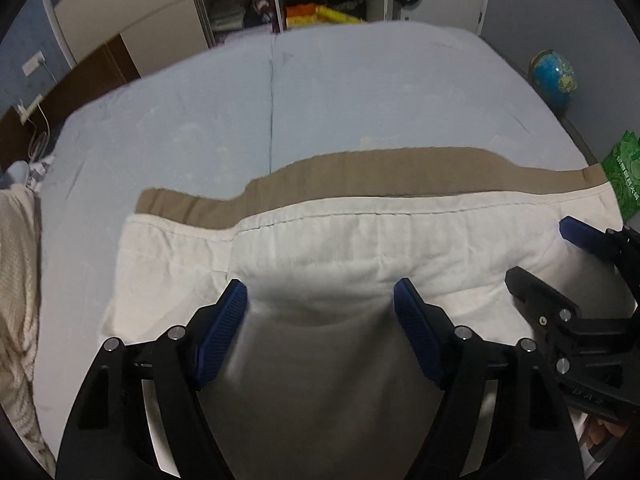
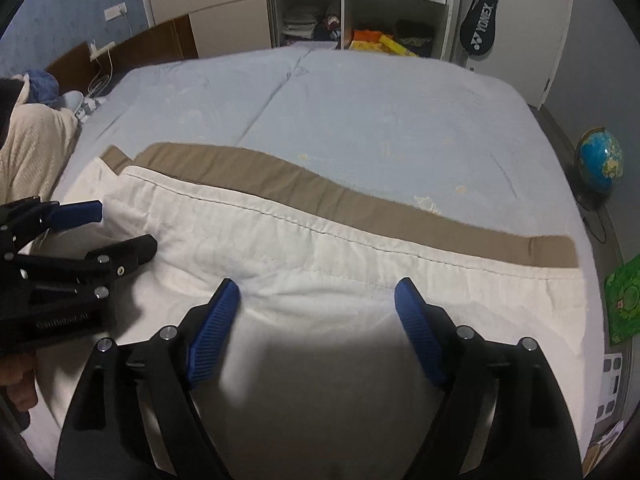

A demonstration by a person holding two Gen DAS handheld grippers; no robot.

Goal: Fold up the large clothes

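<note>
A large white garment [image 1: 360, 248] with a tan-brown band [image 1: 360, 176] along its far edge lies flat across the pale blue bed [image 1: 320, 92]. It also shows in the right wrist view [image 2: 320, 256], with the tan band [image 2: 320, 196] beyond it. My left gripper [image 1: 320, 296] is open and empty, hovering over the white cloth near its near edge. My right gripper [image 2: 318, 296] is open and empty over the same cloth, to the right of the left one. The right gripper shows at the right edge of the left view [image 1: 576, 264], the left gripper at the left edge of the right view [image 2: 100, 232].
A cream knitted blanket [image 2: 32, 148] lies at the bed's left side. A globe [image 2: 600, 160] and a green bag [image 2: 624, 300] stand on the floor to the right. An open wardrobe [image 2: 344, 20] with shelves stands behind the bed. A dark headboard [image 1: 80, 80] is at far left.
</note>
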